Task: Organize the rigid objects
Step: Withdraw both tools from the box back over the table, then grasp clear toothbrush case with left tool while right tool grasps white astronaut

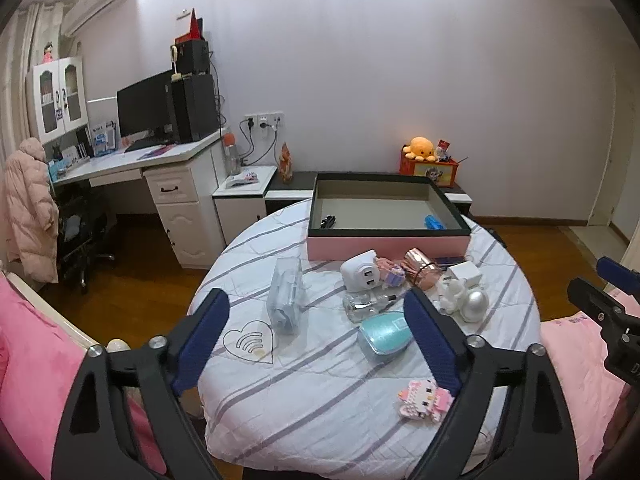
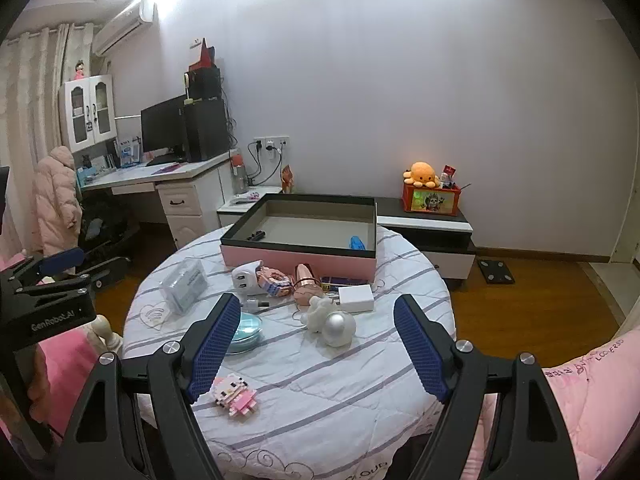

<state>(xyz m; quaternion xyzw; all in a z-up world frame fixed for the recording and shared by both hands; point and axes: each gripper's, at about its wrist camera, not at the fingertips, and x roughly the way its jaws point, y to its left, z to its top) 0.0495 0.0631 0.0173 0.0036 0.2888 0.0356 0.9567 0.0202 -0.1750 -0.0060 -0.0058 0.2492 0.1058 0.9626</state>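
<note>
A round table under a striped white quilt (image 1: 320,392) holds the loose objects. My left gripper (image 1: 316,296) hovers open over its near side. Between the fingers lie a clear plastic case (image 1: 286,296), a white USB charger (image 1: 362,276) and a teal oval case (image 1: 380,334). A pink block cat figure (image 1: 426,398) lies by the right finger. My right gripper (image 2: 318,300) is open too, with a white and silver figurine (image 2: 334,322) ahead of it and nothing held. At the back stands a pink box (image 2: 296,258) holding a small black item (image 2: 256,236) and a blue one (image 2: 357,243).
A white adapter block (image 2: 356,298), a rose-gold tasselled item (image 2: 306,280) and a small glass bottle (image 1: 362,306) crowd the table's middle. Pink bedding (image 1: 36,368) flanks the table on both sides. A desk (image 1: 132,164) and a low cabinet (image 2: 424,220) line the wall.
</note>
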